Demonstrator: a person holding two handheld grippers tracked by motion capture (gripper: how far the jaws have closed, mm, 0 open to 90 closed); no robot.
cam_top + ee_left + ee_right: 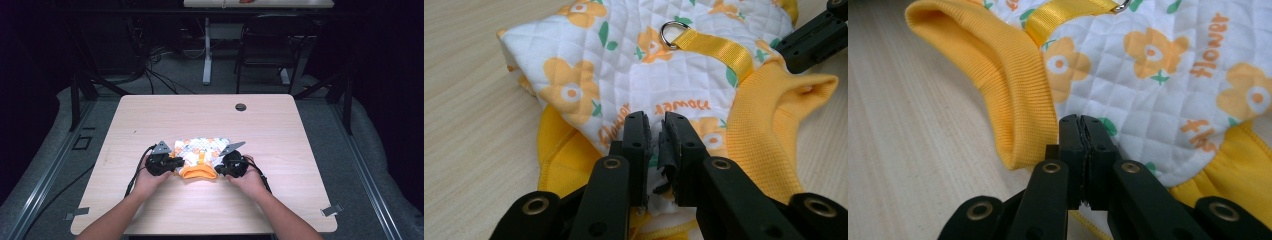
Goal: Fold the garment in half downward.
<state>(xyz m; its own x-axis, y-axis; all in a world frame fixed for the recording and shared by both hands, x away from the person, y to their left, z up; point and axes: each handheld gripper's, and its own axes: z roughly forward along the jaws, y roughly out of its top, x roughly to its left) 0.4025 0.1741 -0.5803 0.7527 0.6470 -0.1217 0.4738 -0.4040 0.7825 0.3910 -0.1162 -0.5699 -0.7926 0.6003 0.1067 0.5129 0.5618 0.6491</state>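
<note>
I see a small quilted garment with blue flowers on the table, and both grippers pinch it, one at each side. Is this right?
Not quite: the flowers are orange, not blue. The left gripper view shows the quilted garment white with orange flowers, green leaves and yellow ribbed trim. The rest holds: it lies on the table, and the left gripper and right gripper each pinch its fabric, one at each side.

Quilted matt cloth garment with ribbed knit collar (shiny metal ring) on pale wood-grain table
</note>
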